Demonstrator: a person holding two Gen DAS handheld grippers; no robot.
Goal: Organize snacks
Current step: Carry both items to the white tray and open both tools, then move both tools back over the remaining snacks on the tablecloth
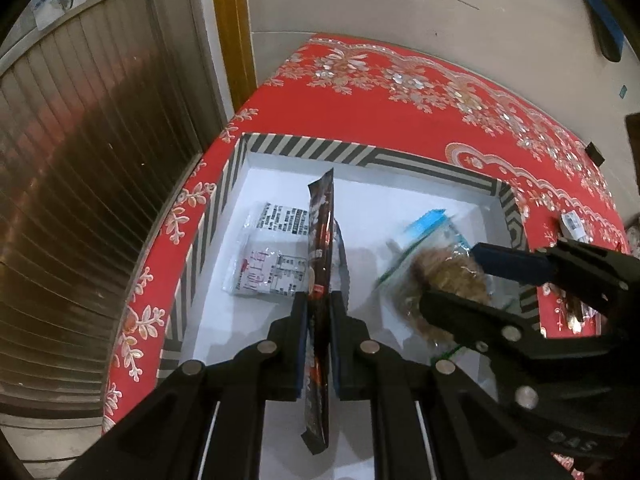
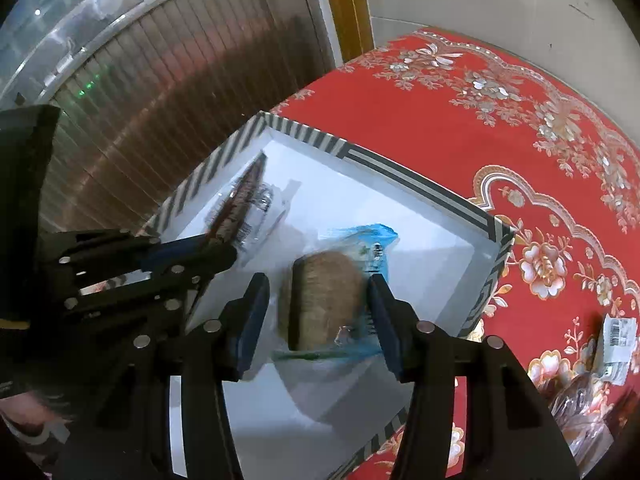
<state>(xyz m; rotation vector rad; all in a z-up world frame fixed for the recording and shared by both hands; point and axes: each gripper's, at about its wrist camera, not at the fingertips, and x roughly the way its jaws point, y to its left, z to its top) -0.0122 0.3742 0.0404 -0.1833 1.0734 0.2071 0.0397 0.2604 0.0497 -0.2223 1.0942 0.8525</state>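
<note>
A striped box with a white inside (image 1: pixel 360 156) (image 2: pixel 404 172) stands on the red table. My left gripper (image 1: pixel 319 300) is shut on a dark red snack packet (image 1: pixel 320 240), held on edge over the box; it also shows in the right wrist view (image 2: pixel 240 196). A white labelled packet (image 1: pixel 272 256) lies in the box's left part. My right gripper (image 2: pixel 318 284) is open over the box, with a blue-topped clear bag of brown snacks (image 2: pixel 328 292) (image 1: pixel 440 272) blurred between its fingers; touching or apart, I cannot tell.
The red floral tablecloth (image 1: pixel 400 112) (image 2: pixel 440 128) covers the table. More packets (image 2: pixel 600 360) lie at the table's right edge. A ribbed grey shutter (image 1: pixel 80 160) and a wooden door frame (image 1: pixel 232 20) stand to the left. A white wall is behind.
</note>
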